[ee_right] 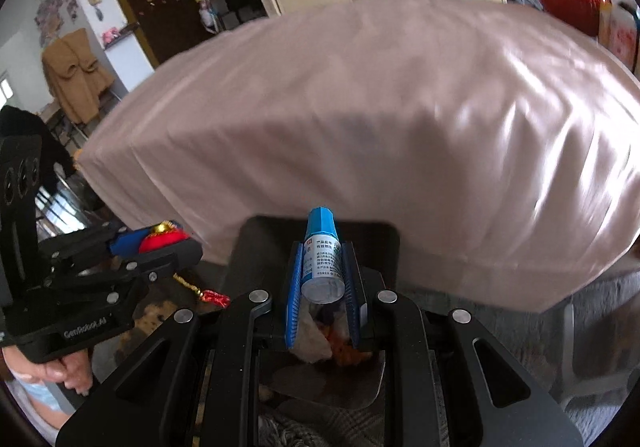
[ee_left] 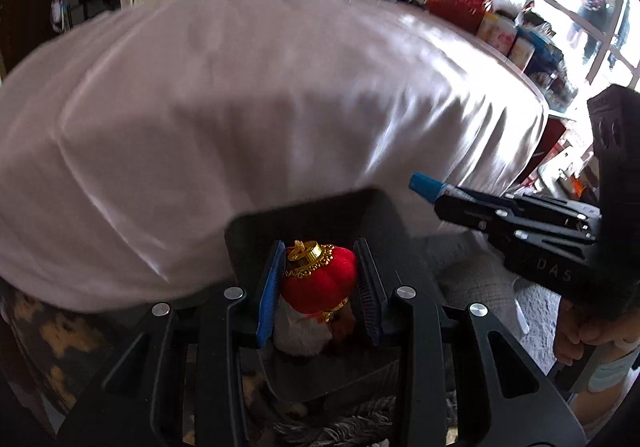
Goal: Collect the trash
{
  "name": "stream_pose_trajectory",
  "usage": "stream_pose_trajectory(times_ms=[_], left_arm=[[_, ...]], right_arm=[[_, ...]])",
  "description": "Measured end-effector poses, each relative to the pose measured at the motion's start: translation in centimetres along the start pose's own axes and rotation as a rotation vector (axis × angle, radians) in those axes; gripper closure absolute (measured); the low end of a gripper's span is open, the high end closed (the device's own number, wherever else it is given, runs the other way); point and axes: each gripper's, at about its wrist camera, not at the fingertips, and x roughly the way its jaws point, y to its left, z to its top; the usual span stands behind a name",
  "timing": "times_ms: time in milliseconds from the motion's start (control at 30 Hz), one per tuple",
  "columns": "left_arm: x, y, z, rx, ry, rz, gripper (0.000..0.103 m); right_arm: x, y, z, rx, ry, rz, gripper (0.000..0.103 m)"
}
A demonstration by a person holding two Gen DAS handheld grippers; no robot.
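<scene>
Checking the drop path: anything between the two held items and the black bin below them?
Nothing visible. The red lantern ornament in the left gripper and the blue-capped bottle in the right gripper hang directly over the black bin, its opening unobstructed.

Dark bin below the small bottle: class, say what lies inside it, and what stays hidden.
Inside the dark bin, under the small bottle, lie crumpled pale paper and orange scraps. The gripper frame covers the rest of the bin.
</scene>
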Motion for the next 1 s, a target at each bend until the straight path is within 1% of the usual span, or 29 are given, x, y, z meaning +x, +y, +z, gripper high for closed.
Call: stream_pose_trajectory(times_ms=[167, 300, 367, 400, 433, 467, 500, 533, 567, 633, 667, 700, 733, 767, 833, 967, 1000], left_arm=[[3.7, 0.9, -2.7, -0.036, 0.073, -0.016, 0.07], [5.4, 1.1, -3.7, -0.042, 0.103, -0.031, 0.07], [5.9, 1.3, -3.8, -0.037, 0.115, -0.022, 0.069], [6.0, 1.3, -3.8, -0.035, 0.119, -0.014, 0.067], [6.1, 1.5, -3.8, -0.034, 0.12, -0.005, 0.059], [6.1, 1.6, -3.8, -0.034, 0.117, 0.002, 0.056], [6.0, 1.7, -3.9, -0.034, 0.114, 0.006, 0.052], [5.8, 1.9, -3.9, -0.031, 0.11, 0.011, 0.05], [5.6, 2.0, -3.9, -0.03, 0.106, 0.015, 0.048], [5.2, 2.0, -3.8, -0.029, 0.095, 0.027, 0.04], [4.9, 1.9, -3.5, -0.028, 0.089, 0.034, 0.036], [4.4, 1.8, -3.4, -0.026, 0.079, 0.045, 0.03], [3.8, 1.8, -3.3, -0.022, 0.067, 0.058, 0.023], [3.3, 1.8, -3.2, -0.017, 0.056, 0.066, 0.019], [1.6, 1.6, -3.2, -0.001, 0.02, 0.086, 0.008], [-1.5, 1.8, -2.8, 0.0, -0.04, 0.103, 0.008], [-2.4, 1.7, -2.5, -0.004, -0.061, 0.109, 0.008]], right_arm=[[3.0, -0.1, -1.7, 0.034, 0.068, 0.004, 0.083], [4.6, 0.3, -2.1, 0.042, 0.1, 0.0, 0.083], [4.8, 0.3, -1.7, 0.048, 0.1, -0.004, 0.081], [4.9, 0.3, -1.6, 0.049, 0.092, -0.011, 0.081], [4.8, 0.2, -1.6, 0.049, 0.082, -0.018, 0.081], [4.8, 0.0, -1.5, 0.053, 0.077, -0.022, 0.079], [4.8, -0.1, -1.5, 0.059, 0.071, -0.025, 0.068], [4.6, -0.3, -1.4, 0.065, 0.06, -0.026, 0.048], [4.3, -0.4, -1.3, 0.068, 0.044, -0.027, 0.032], [3.7, -0.5, -1.0, 0.071, 0.013, -0.042, 0.031], [3.4, -0.8, -0.9, 0.075, 0.003, -0.044, 0.029], [3.0, -0.9, -0.8, 0.081, -0.008, -0.045, 0.026], [2.3, -1.1, -0.6, 0.089, -0.028, -0.054, 0.017], [1.6, -1.2, -0.5, 0.089, -0.049, -0.068, 0.009], [0.2, -1.3, -0.2, 0.08, -0.087, -0.1, 0.003], [-3.2, -1.2, 0.4, 0.075, -0.151, -0.14, 0.003], [-4.3, -1.0, 0.5, 0.069, -0.181, -0.148, 0.003]])
